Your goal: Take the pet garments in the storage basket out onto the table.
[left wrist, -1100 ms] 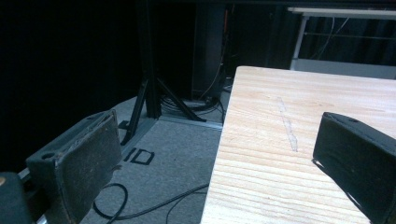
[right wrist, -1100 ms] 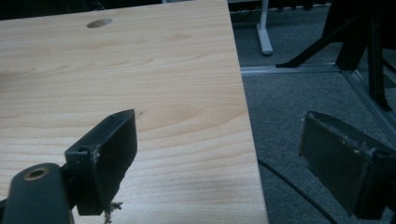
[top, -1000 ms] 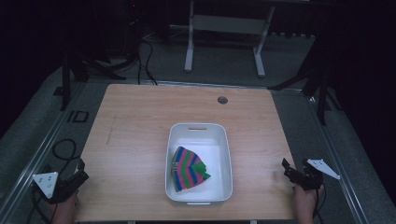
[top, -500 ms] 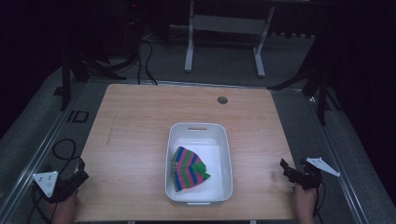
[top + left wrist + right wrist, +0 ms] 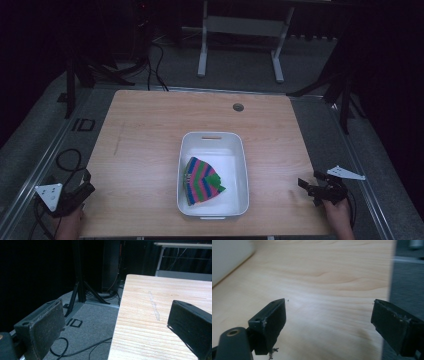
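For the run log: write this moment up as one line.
left gripper: open, off table's left edge | right gripper: open, over table's right edge | striped cloth: in white bin, untouched

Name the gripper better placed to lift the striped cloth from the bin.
Probably right: the right gripper is open, over the table, nearer the white bin holding the striped cloth; the left gripper sits at the table's edge.
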